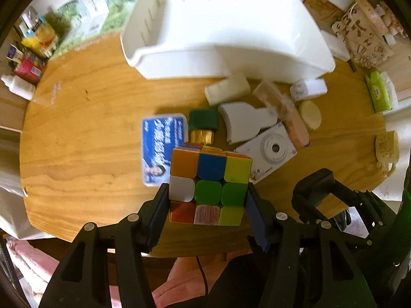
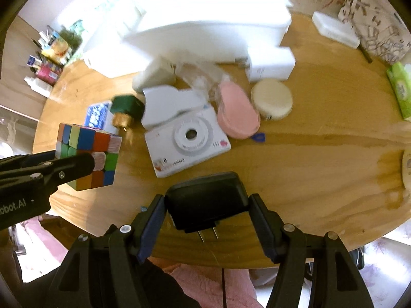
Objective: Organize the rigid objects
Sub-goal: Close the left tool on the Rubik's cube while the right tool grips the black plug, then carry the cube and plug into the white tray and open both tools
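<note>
A: What does the left gripper [image 1: 208,200] hold?
B: It clamps the puzzle cube [image 1: 209,186] above the wooden table [image 1: 90,133].
A: And the right gripper [image 2: 206,220]?
B: It grips the black charger [image 2: 205,200], near the white camera [image 2: 187,141].

A round wooden table [image 1: 77,138] stands brightly lit beside pale walls.

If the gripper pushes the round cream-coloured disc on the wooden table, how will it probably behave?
The round cream-coloured disc lies flat, so it would probably slide rather than roll. It looks rigid and low, so tipping seems unlikely. It touches the pink oval case, so a push from the right would likely move that case too.
</note>
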`<state>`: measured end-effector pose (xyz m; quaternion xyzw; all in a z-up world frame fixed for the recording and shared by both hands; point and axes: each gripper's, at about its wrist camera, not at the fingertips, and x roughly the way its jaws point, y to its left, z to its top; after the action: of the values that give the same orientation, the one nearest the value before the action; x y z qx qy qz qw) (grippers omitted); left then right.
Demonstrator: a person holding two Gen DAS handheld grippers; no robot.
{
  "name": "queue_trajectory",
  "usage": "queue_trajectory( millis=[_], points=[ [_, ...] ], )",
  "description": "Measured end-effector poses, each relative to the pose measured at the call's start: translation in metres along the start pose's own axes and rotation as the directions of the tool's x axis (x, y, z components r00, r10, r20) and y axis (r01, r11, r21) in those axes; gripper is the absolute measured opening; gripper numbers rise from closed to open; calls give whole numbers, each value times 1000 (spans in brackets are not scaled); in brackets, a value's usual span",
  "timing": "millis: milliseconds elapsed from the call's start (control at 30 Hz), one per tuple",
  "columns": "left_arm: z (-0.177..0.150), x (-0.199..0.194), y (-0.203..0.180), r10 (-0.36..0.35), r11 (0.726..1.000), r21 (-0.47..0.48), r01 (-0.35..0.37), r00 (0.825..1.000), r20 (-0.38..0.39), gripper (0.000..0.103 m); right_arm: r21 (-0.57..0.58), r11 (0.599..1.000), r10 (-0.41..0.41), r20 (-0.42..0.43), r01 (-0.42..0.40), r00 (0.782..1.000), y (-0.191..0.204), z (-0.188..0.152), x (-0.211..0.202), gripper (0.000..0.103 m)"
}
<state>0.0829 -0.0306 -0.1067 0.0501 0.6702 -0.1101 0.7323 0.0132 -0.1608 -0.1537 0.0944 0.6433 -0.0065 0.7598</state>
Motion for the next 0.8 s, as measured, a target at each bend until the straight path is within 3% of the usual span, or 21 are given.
queue_trajectory(
  millis=[300, 800],
  points=[
    [17, -38, 9, 18, 1000, 22, -21, 993, 118, 60, -7, 1000, 13, 155, -12, 988, 2, 11, -44, 66],
    [37, -89, 16, 32, 999, 18, -39, 957, 289, 60, -67, 997, 61, 383, -38, 922, 11, 36, -81, 66]
  ],
)
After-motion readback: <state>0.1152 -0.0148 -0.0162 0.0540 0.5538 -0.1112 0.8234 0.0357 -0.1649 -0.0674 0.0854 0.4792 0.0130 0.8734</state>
